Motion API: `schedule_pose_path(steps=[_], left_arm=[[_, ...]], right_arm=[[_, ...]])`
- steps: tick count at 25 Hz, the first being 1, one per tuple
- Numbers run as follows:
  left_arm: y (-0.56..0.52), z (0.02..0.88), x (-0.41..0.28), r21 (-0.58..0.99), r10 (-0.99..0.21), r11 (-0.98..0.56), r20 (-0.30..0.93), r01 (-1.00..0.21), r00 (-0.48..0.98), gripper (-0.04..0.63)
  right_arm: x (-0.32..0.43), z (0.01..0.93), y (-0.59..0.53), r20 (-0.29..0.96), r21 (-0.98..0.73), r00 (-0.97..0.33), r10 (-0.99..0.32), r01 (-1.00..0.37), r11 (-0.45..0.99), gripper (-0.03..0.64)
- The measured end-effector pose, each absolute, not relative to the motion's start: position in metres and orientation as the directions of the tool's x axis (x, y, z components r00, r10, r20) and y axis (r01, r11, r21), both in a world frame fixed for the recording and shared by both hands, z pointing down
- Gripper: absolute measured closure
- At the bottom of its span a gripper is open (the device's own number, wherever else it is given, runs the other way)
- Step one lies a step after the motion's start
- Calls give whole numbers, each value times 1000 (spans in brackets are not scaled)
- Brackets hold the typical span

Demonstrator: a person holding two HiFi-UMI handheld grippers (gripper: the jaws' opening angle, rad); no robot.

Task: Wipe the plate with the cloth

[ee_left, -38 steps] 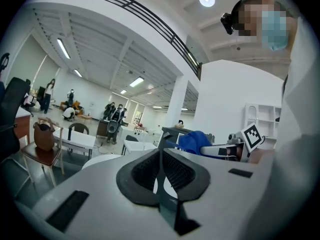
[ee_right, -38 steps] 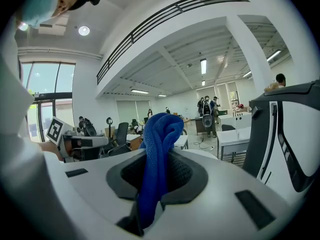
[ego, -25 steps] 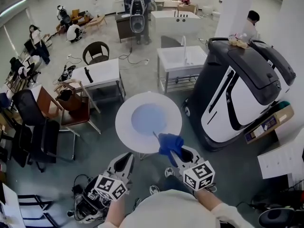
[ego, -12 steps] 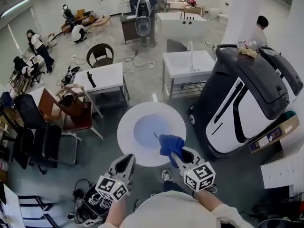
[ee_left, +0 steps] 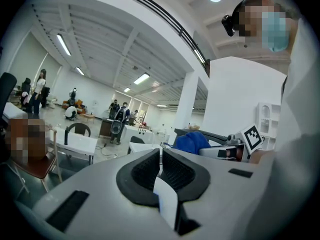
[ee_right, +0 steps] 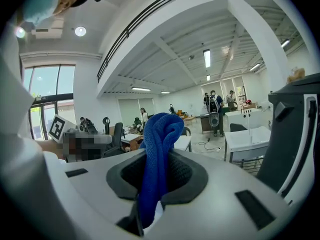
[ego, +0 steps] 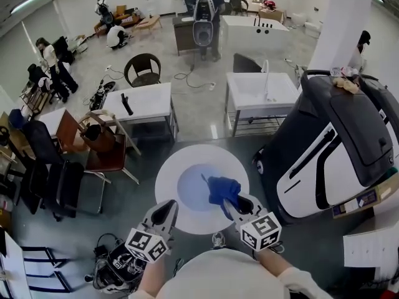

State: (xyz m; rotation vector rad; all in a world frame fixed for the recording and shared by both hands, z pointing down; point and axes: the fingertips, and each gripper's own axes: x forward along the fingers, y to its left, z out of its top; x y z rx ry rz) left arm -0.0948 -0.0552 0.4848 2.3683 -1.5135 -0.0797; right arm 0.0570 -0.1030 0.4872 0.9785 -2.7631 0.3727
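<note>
Left gripper [ego: 166, 212]: jaws drawn together and pinching the near-left rim of the plate [ego: 187, 161]. In the left gripper view only a thin white sliver shows between the pads.
Right gripper [ego: 234, 204]: jaws clamped on the blue cloth [ee_right: 158, 143], which stands up in a fold from between the pads.
Cloth, position: bunched just beyond the right gripper's tips, lying on the right part of the plate's pale blue centre [ego: 190, 190].
Plate: round, with a white rim and a blue middle, held level above the grey floor [ego: 206, 120] between the two grippers.
Marker cubes: one on each gripper, left [ego: 148, 245] and right [ego: 262, 230], both near the person's body.
Right of plate: large black and white machine [ego: 324, 148], close beside the rim.
Far of plate: white table with a tap [ego: 262, 92] and a second white table [ego: 146, 101] carrying a dark object.
Left of plate: brown chairs [ego: 106, 151] and black chairs [ego: 47, 167].
Far background: several people standing or crouching around other furniture.
</note>
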Motion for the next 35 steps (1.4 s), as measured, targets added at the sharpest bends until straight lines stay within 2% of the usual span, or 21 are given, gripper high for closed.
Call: schedule_pose_path(steps=[10, 28, 35], left_arm=[[-98, 494, -102, 309, -894, -353, 165, -883, 416, 552], [-165, 507, -118, 314, -797, -507, 184, -803, 575, 552], [-182, 533, -127, 332, -777, -499, 238, -800, 583, 552]], right_arm=[[46, 496, -144, 281, -190, -786, -551, -608, 771, 532], [25, 499, -179, 282, -177, -684, -673, -726, 664, 532], [19, 508, -185, 306, -181, -666, -680, -742, 646, 532]])
